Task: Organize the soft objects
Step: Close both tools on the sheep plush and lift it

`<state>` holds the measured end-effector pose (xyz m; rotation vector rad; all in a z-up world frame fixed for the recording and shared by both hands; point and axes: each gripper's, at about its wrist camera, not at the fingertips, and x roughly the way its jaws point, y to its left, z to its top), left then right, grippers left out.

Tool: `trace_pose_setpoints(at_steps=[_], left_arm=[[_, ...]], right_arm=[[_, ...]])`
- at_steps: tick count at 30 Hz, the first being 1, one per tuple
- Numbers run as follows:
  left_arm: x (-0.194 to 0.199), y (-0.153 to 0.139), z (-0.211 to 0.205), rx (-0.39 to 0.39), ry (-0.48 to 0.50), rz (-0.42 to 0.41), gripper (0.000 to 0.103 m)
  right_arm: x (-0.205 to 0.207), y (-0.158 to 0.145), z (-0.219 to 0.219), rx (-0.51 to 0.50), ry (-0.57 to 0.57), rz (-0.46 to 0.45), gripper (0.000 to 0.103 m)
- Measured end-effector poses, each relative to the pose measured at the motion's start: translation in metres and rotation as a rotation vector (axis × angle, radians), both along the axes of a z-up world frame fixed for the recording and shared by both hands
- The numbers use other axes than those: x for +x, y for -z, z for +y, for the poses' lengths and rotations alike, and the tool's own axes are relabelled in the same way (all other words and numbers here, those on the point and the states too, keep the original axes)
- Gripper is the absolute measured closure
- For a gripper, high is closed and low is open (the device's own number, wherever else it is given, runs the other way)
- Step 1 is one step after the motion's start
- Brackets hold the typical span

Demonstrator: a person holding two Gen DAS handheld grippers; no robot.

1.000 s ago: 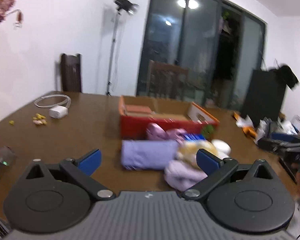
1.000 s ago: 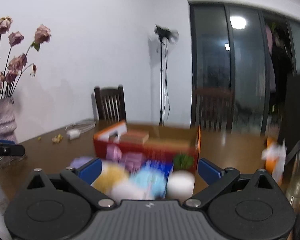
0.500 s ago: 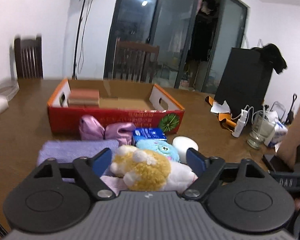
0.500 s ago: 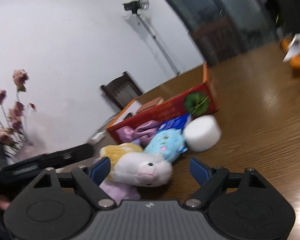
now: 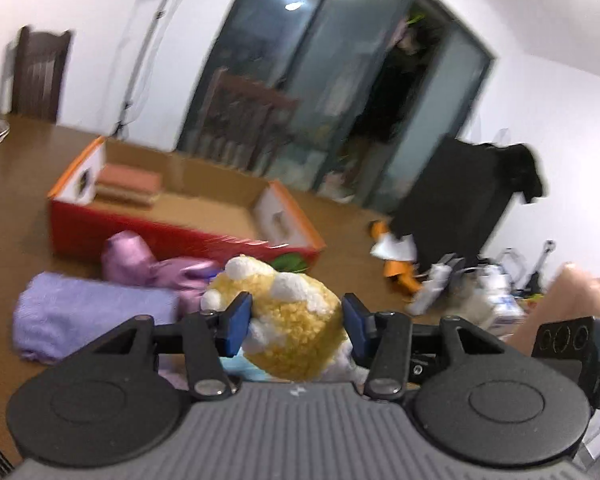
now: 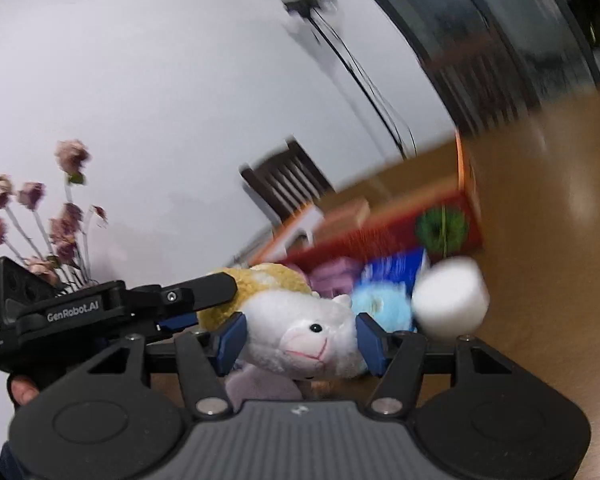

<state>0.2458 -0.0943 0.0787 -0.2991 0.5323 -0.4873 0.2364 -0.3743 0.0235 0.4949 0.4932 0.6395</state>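
Observation:
A yellow and white plush sheep (image 5: 296,316) lies in a pile of soft things in front of a red cardboard box (image 5: 172,236). My left gripper (image 5: 296,322) is shut on its yellow woolly body. My right gripper (image 6: 298,340) is shut on its white head (image 6: 304,336); the left gripper's finger (image 6: 204,292) shows beside it. A folded lilac towel (image 5: 88,316), a shiny pink pouch (image 5: 140,264), a light blue plush (image 6: 380,304), a blue packet (image 6: 392,270) and a white foam cylinder (image 6: 448,300) lie around it.
The box holds a stack of orange-pink pads (image 5: 128,184) at its left end. Dried flowers (image 6: 32,220) stand at the left. Chairs (image 5: 40,72) stand behind the wooden table (image 5: 16,168). Clutter, bottles and a black cabinet (image 5: 460,200) are at the right.
Both grippers have closed in on the plush sheep, the left on its yellow body and the right on its white head. Both views have tilted and moved nearer the pile.

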Motion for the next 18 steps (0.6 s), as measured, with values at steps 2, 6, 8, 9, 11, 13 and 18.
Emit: trace_pose_setpoints(at_steps=[2,6,8,9,11,13,18], left_arm=[[-0.005,0.004,-0.015,-0.003,0.049,0.017,0.054],[-0.011,0.033,-0.040,0.050,0.138,0.116,0.052],[-0.014,0.048,-0.041,0.053,0.172,0.173,0.048],[-0.014,0.054,-0.038,0.038,0.173,0.203,0.047],[-0.013,0.059,-0.033,0.011,0.151,0.225,0.041],[-0.010,0.059,-0.034,0.006,0.144,0.228,0.038],[-0.016,0.060,-0.039,0.035,0.171,0.246,0.037]], right_arm=[[-0.014,-0.012,-0.013,-0.058,0.016,-0.039,0.041],[-0.032,-0.003,-0.032,-0.197,0.021,0.010,0.041],[-0.042,0.008,-0.036,-0.216,0.031,0.058,0.041],[-0.046,0.014,-0.039,-0.208,0.038,0.078,0.041],[-0.055,0.022,-0.045,-0.167,0.057,0.095,0.041],[-0.059,0.026,-0.052,-0.129,0.087,0.103,0.041],[-0.061,0.033,-0.056,-0.134,0.084,0.154,0.041]])
